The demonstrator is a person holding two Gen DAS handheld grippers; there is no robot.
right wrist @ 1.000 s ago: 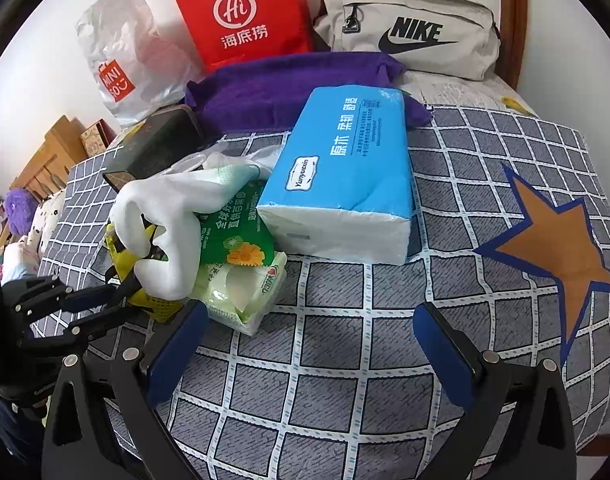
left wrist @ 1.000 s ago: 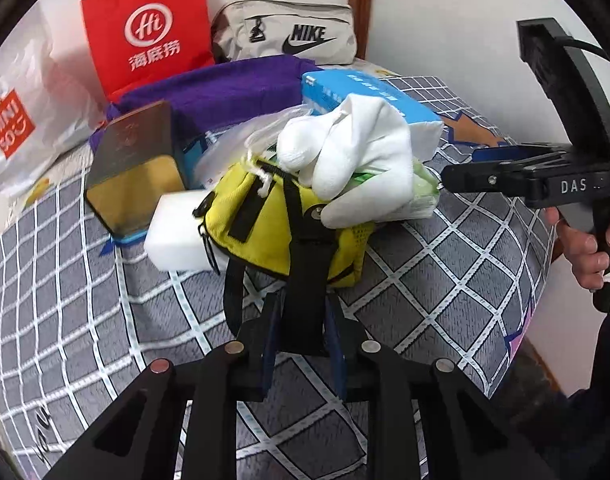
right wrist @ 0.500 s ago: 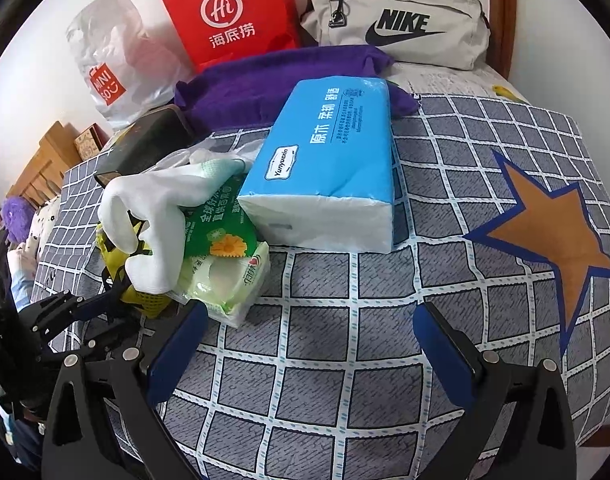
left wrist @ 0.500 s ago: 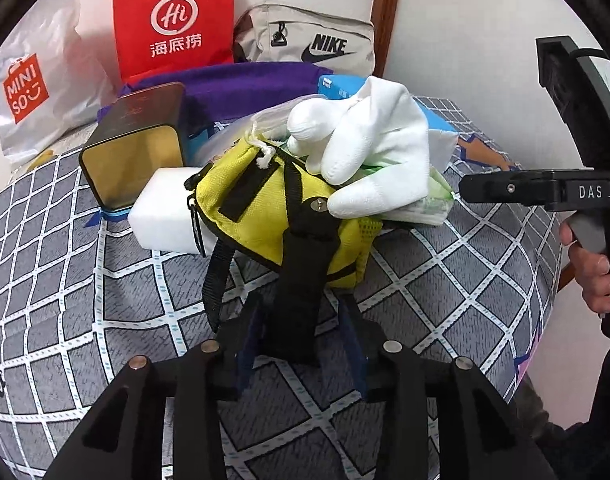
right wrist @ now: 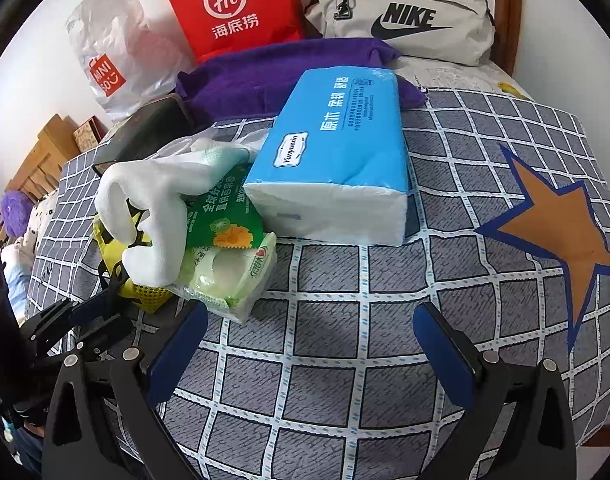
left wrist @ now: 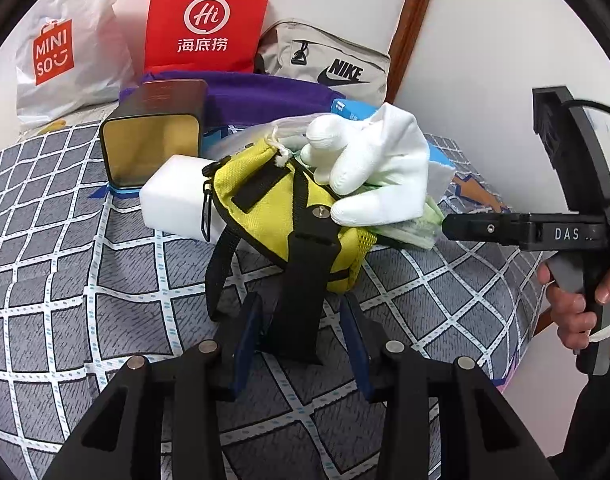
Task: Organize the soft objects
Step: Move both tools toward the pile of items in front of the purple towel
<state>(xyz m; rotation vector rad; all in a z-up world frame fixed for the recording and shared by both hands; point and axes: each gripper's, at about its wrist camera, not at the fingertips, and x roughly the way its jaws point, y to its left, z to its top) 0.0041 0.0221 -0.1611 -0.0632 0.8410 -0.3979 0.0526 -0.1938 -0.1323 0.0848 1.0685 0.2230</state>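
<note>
A yellow pouch (left wrist: 289, 216) with a black strap (left wrist: 301, 304) lies on the checked bedcover (left wrist: 65, 280). A white glove (left wrist: 377, 172) rests on top of it and over a green wipes pack (right wrist: 229, 256). My left gripper (left wrist: 301, 336) is open, its blue pads on either side of the strap's end. My right gripper (right wrist: 309, 356) is open and empty above the cover, in front of the wipes pack and a blue tissue pack (right wrist: 337, 156). The glove also shows in the right wrist view (right wrist: 153, 208).
A gold tin (left wrist: 153, 140) and a white foam block (left wrist: 173, 200) sit left of the pouch. A purple towel (right wrist: 281, 72), red paper bag (right wrist: 233, 4), Miniso bag (left wrist: 65, 56) and Nike bag (right wrist: 405, 12) line the wall. The bed edge is at right.
My left gripper has opened from around the black strap and drawn back slightly. The pouch pile has stayed put. My right gripper has stayed open and barely moved.
</note>
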